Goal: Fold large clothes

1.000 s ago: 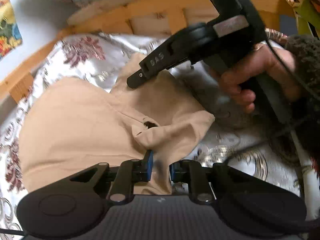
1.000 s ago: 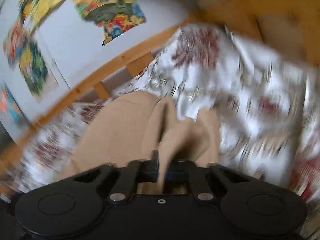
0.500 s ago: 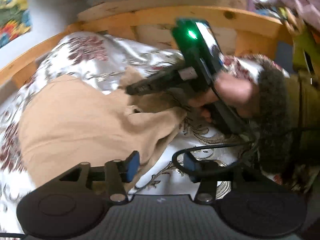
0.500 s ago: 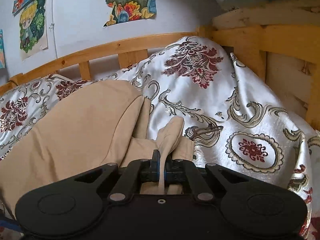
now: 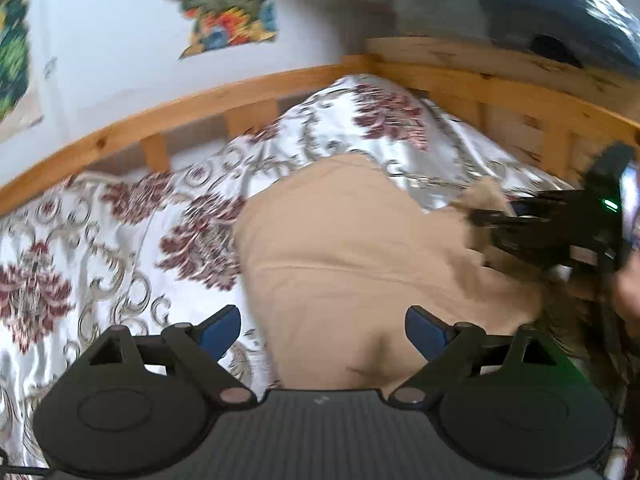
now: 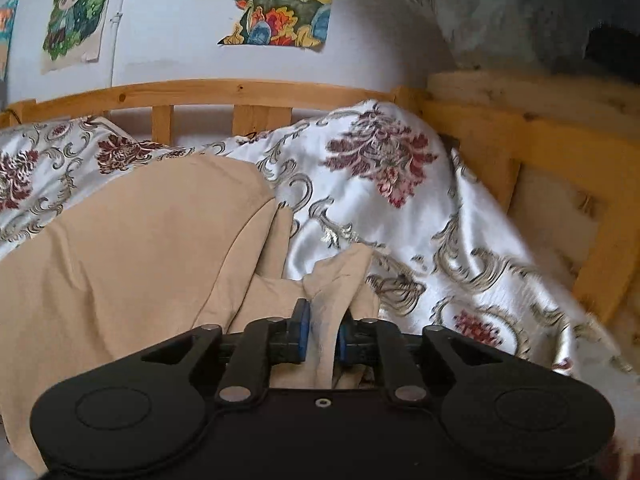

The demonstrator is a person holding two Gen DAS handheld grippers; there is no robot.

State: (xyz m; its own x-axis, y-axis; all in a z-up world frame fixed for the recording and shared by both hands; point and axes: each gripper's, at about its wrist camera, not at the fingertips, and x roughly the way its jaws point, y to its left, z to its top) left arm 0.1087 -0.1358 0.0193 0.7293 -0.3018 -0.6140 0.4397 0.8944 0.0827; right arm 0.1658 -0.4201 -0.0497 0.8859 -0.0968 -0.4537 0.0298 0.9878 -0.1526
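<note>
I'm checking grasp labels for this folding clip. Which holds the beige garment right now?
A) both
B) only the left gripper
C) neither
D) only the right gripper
D: the right gripper has a fold of the beige garment pinched between its blue pads, while the left gripper is spread wide with nothing between its fingers.

A shiny white satin bedspread with maroon floral and grey scroll patterns covers the bed; a pale pine slatted bed rail borders it; colourful cartoon posters hang on the white wall.
</note>
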